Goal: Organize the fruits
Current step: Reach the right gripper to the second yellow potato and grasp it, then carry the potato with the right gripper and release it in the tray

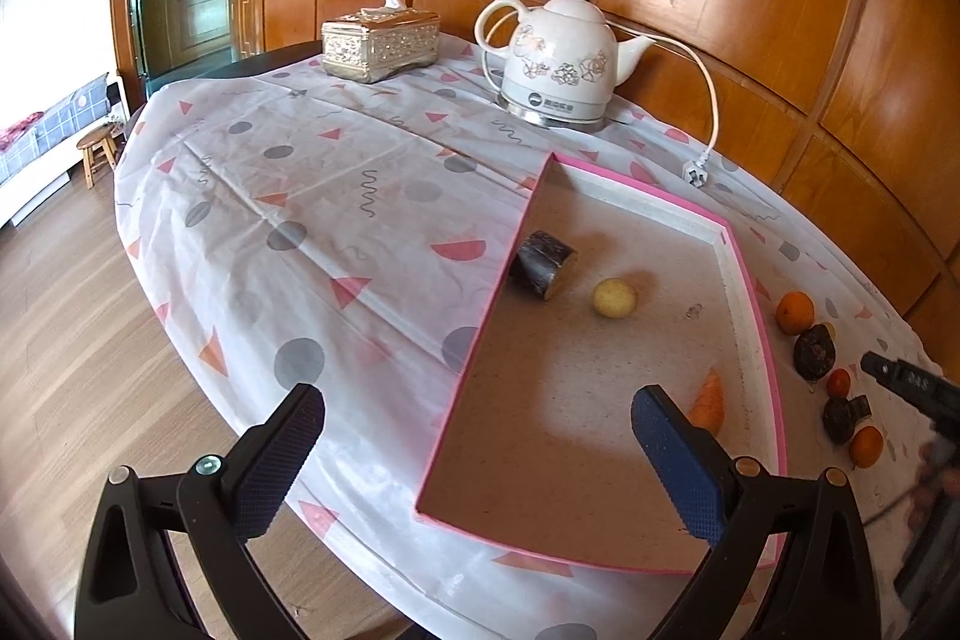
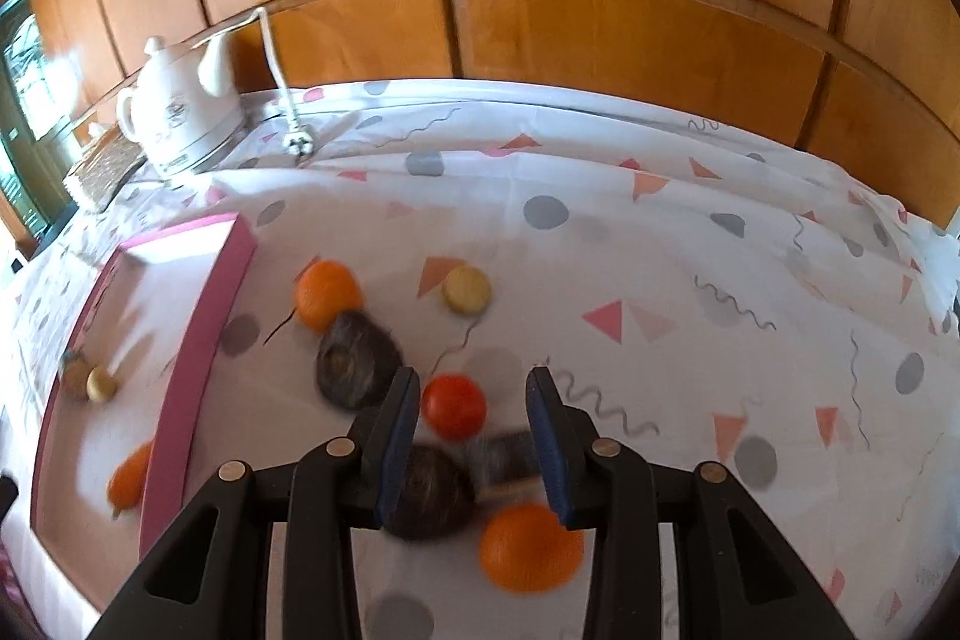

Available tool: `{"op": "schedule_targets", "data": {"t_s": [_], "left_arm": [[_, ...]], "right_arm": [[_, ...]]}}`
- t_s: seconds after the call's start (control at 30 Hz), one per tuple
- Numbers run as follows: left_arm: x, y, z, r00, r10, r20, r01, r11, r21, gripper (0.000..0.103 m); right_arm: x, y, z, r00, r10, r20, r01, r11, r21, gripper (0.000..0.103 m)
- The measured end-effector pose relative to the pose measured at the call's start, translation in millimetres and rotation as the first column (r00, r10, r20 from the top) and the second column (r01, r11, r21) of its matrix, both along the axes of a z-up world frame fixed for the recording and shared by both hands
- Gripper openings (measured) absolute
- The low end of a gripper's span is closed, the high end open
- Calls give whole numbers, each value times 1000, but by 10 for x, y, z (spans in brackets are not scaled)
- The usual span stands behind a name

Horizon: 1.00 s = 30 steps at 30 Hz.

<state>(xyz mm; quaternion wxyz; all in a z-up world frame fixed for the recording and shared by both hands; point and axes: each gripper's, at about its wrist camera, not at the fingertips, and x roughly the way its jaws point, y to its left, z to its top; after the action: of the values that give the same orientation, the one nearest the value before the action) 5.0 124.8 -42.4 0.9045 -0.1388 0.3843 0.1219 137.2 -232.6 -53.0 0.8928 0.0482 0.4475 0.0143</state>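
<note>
A pink-rimmed tray (image 1: 753, 280) holds a dark purple cut piece (image 1: 543, 265), a yellow round fruit (image 1: 615, 298) and a carrot (image 1: 708, 403). My left gripper (image 1: 480, 430) hovers wide open over the tray's near end, holding nothing. On the cloth right of the tray (image 2: 198, 340) lie an orange (image 2: 327, 295), a pale yellow fruit (image 2: 467, 289), two dark fruits (image 2: 357, 370) (image 2: 426, 490), a dark cut piece (image 2: 504, 460) and another orange (image 2: 531, 547). My right gripper (image 2: 474, 379) hangs above them, jaws apart, with a small red-orange fruit (image 2: 453, 405) below the gap, not gripped.
A white floral kettle (image 1: 558, 58) stands on its base at the back, its cord and plug (image 1: 696, 172) lying beside the tray. A silver tissue box (image 1: 378, 43) sits at the far left. Wood panelling backs the table. The patterned cloth (image 1: 300, 220) drops to the floor at left.
</note>
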Motion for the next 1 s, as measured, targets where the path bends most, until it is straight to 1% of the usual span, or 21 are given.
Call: {"op": "schedule_targets", "data": {"t_s": [0.17, 0.23, 0.33, 0.43, 0.53, 0.57, 0.6, 0.63, 0.7, 0.73, 0.77, 0.87, 1.0], "left_arm": [[-6, -3, -2, 1000, -5, 1, 5, 1000, 9, 103], [-4, -5, -8, 1000, -10, -2, 10, 1000, 10, 103], [0, 12, -24, 1000, -9, -10, 10, 1000, 12, 103], [13, 40, -50, 1000, -1, -21, 1, 1000, 7, 103], [25, 59, -69, 1000, 3, -28, -3, 1000, 3, 103], [28, 63, -74, 1000, 3, -30, -2, 1000, 3, 103], [30, 63, -78, 999, 2, -32, -2, 1000, 3, 103], [33, 58, -81, 999, 0, -33, 0, 1000, 4, 103], [43, 49, -87, 999, -4, -34, 5, 1000, 3, 103], [48, 40, -89, 999, -8, -35, 8, 1000, 3, 103], [52, 30, -90, 999, -12, -36, 12, 1000, 3, 103], [60, -7, -93, 999, -26, -39, 26, 1000, 5, 103], [48, -57, -72, 999, -41, -35, 41, 999, 10, 103]], "right_arm": [[308, 32, -63, 999, 16, -29, -16, 1000, 7, 37], [425, 76, -106, 999, 23, -43, -24, 1000, -14, 37], [584, 91, -185, 997, 17, -69, -18, 1000, -22, 36], [724, 79, -279, 995, -3, -96, 0, 999, -38, 34], [848, 53, -372, 991, -7, -134, 6, 1000, -13, 34], [874, 53, -399, 989, -10, -146, 8, 1000, -16, 33], [895, 53, -428, 987, -11, -158, 8, 1000, -20, 29], [892, 55, -424, 989, -10, -149, 7, 1000, -24, 25], [862, 54, -404, 989, 13, -148, -14, 1000, -1, 25], [831, 53, -383, 990, 14, -138, -15, 1000, -7, 25], [784, 46, -343, 993, 8, -119, -10, 1000, -22, 25], [593, -14, -177, 998, -1, -61, 1, 1000, -8, 25], [360, -53, -38, 1000, 4, -20, -4, 1000, -8, 25]]}}
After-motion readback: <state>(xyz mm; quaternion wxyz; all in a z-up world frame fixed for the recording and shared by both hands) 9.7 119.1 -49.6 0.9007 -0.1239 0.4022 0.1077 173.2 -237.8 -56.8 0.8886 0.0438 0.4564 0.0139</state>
